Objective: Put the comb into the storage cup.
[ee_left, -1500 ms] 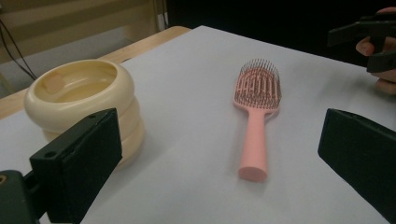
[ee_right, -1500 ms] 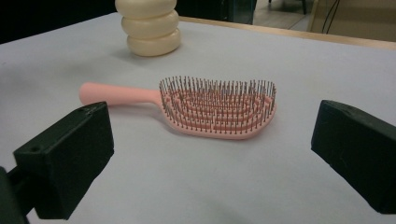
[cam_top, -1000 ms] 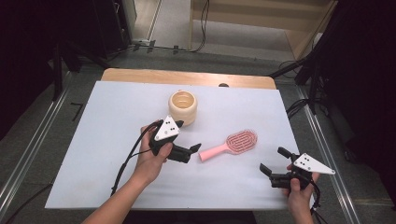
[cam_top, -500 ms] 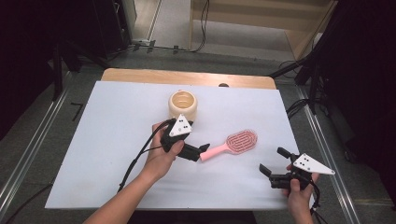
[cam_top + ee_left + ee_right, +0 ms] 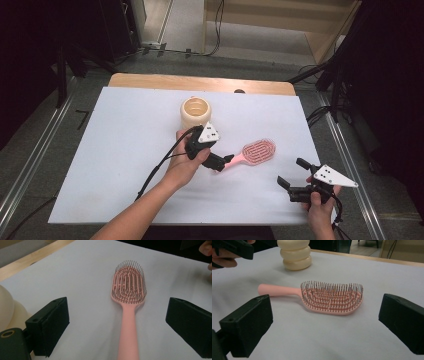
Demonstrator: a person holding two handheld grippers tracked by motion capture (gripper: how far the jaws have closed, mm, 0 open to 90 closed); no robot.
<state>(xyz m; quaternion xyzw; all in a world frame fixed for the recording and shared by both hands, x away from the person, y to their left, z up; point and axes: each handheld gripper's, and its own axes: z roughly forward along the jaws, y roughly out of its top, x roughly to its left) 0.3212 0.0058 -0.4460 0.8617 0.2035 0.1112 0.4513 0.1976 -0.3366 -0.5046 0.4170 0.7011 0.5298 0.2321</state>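
Left claw (image 5: 224, 161) released, jaws straddling the handle of the pink plastic bristle hairbrush (image 5: 255, 152) lying on the white table (image 5: 125, 150) — handle end cut off below. Right claw (image 5: 295, 176) released, apart. Cream ribbed ceramic jar (image 5: 194, 112) stands behind.

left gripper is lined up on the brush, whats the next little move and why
Probably ease the left gripper forward and down, then close on the brush handle. Its jaws stand open to either side of the handle, which lies flat on the table, bristles up. The right gripper waits open, apart from the brush.
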